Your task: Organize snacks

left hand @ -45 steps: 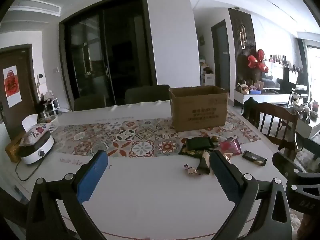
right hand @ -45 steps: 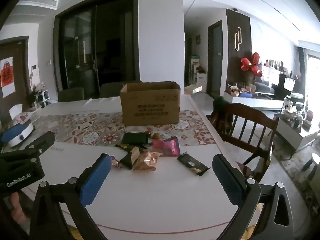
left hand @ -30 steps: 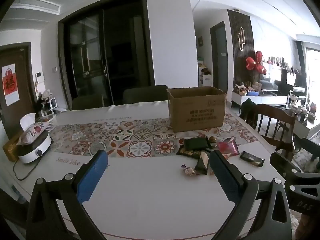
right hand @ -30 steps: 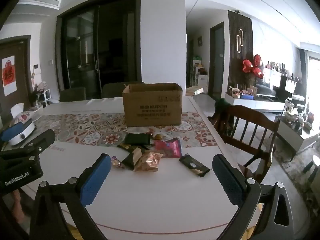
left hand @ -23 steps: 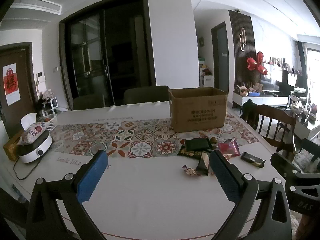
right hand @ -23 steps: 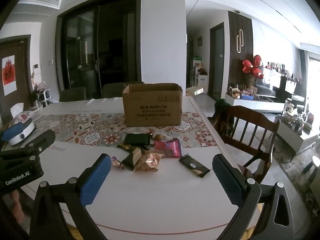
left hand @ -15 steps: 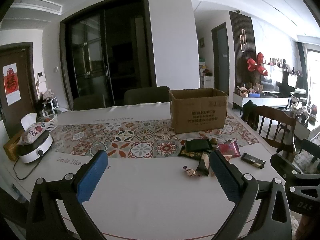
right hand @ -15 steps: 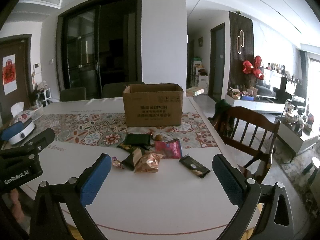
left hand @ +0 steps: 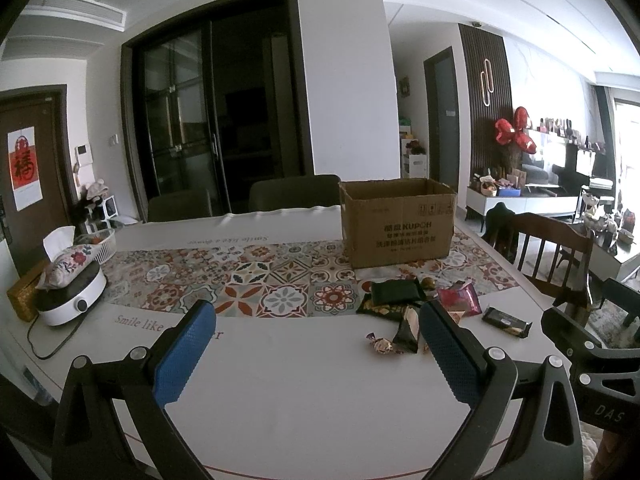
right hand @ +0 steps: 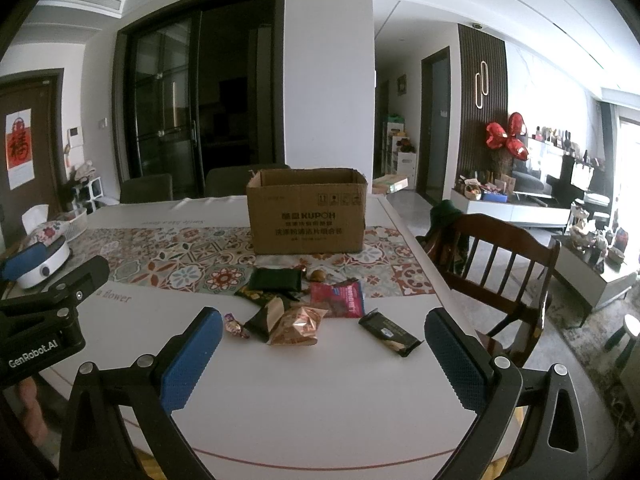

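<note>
Listing what lies before you, operator, item by item.

Left claw (left hand: 316,354): jaws wide, nothing between them, held above the bare near part of the bench (left hand: 304,408).
Right claw (right hand: 324,356): jaws wide, likewise holding nothing, pointed at the snack pile.

Snacks, loose, on the bench between you and the cardboard box (right hand: 306,210):
- dark green packet (right hand: 276,279), lying partly on another dark packet
- red packet (right hand: 338,298), just beside the green one
- crinkled copper packet (right hand: 298,326), touching a black-and-tan packet (right hand: 266,316)
- small wrapped candy (right hand: 234,326), slightly apart on the left side of the pile
- black bar (right hand: 390,336), apart on the right side, nearest the bench edge

Box: open at the top, upright, behind the pile on the patterned runner (right hand: 192,256). By my judgement nothing has yet gone into it.

Risks:
- Overlapping packets: closing on one may drag or lift its neighbour.
- Crinkled foil may slip from the pads or crush under a hard squeeze.
- The black bar may be nudged off the right edge, toward the wooden chair (right hand: 496,264).
- Both claws reaching into one pile may collide.

Open room: broad bare bench in front of the pile; the left half is free as far as the white appliance (left hand: 70,300).
</note>
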A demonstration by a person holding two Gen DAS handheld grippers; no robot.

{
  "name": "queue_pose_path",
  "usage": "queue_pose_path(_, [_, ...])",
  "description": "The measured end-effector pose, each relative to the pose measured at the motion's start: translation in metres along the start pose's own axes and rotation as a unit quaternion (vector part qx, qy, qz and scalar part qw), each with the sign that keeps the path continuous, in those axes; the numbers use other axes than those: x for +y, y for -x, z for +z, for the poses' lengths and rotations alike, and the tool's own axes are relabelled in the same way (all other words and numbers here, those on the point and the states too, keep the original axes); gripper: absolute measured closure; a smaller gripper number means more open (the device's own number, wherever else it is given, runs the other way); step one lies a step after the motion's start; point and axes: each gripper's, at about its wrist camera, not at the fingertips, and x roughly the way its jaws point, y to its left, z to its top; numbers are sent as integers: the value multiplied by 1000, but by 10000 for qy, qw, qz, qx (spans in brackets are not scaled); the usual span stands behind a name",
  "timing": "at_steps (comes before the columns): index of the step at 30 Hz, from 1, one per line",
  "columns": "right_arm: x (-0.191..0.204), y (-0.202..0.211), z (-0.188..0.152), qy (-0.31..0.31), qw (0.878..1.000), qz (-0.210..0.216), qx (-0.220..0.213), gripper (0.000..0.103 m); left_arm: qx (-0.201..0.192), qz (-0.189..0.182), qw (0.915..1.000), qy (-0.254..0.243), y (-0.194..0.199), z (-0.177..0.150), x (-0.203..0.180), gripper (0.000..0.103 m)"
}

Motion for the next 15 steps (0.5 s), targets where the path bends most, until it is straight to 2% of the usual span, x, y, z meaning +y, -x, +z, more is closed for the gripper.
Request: queue_pose_path(15, [1,0,0,8,10000,6,-8,1,-8,1,10000,9,1,1,1,0])
